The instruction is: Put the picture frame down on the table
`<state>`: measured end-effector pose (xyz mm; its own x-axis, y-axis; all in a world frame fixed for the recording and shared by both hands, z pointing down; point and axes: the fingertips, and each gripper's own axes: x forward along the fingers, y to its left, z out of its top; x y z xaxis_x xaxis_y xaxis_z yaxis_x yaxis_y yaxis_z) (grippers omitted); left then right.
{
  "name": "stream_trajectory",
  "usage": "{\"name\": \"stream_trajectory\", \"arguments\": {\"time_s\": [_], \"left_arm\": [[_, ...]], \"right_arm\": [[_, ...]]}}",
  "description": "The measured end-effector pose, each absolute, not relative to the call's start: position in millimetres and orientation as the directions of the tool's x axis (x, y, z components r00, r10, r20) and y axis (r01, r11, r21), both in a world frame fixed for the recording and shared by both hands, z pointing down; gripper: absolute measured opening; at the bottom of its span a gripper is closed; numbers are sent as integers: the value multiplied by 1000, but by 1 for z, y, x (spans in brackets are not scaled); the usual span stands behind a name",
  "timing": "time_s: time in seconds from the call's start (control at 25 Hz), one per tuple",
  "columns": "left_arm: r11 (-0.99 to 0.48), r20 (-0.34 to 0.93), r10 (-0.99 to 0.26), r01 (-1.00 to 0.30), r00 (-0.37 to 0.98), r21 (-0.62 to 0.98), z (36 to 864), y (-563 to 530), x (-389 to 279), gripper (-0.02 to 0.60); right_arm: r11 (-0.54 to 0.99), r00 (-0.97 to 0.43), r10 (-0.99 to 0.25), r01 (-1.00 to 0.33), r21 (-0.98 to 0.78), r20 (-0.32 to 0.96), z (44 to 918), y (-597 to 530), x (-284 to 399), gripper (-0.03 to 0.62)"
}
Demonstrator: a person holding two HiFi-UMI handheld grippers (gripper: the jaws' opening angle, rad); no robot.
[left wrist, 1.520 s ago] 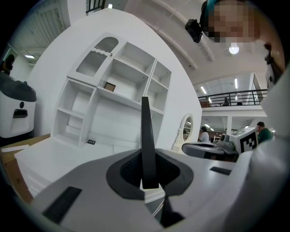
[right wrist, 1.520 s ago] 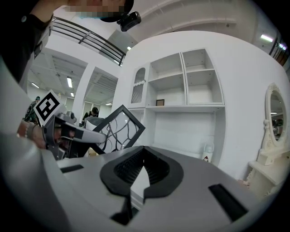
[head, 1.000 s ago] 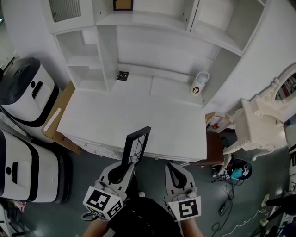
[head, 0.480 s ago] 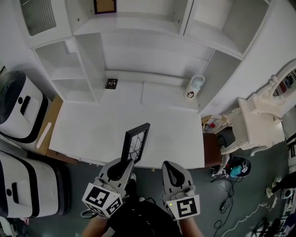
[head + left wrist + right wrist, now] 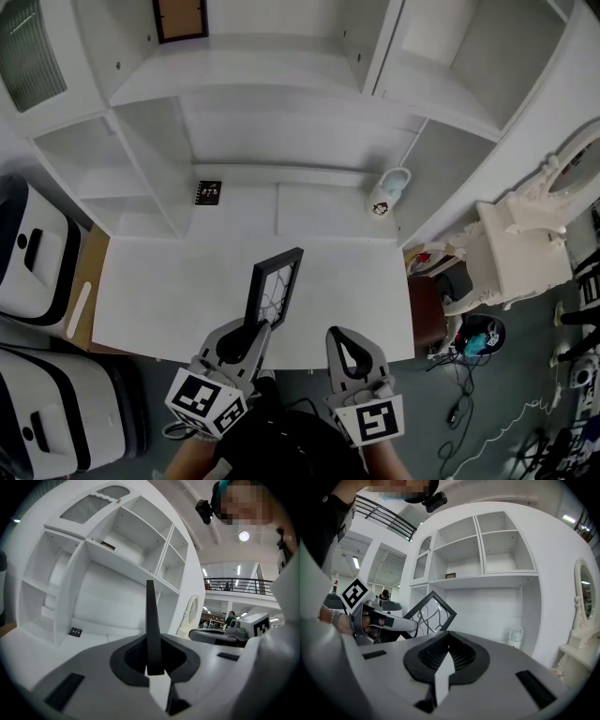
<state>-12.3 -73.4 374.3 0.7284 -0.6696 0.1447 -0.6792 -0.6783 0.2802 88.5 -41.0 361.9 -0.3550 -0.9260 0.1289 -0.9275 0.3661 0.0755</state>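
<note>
While our left gripper point(image 5: 253, 330) clamped the frame point(image 5: 275, 285) upright at its 12 o'clock, above the near edge of the table point(image 5: 169, 300), and our right gripper point(image 5: 346, 343) at 3 o'clock was closed on nothing, we judged a slow descent, then tipping it flat, best.

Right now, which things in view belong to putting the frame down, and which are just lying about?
In the job:
- picture frame, gripped on edge by the left gripper
- white table

Lying about:
- small dark card at the table's back
- white jug at the back right
- brown framed board on an upper shelf
- right gripper, shut and empty
</note>
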Motion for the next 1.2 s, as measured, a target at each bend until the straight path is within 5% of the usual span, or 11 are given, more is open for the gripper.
{"name": "stream_trajectory", "arguments": {"time_s": [1.2], "left_arm": [[-665, 160, -653, -662, 740, 346, 388, -169, -16, 34]], "right_arm": [[412, -392, -903, -906, 98, 178, 369, -138, 69, 2]]}}
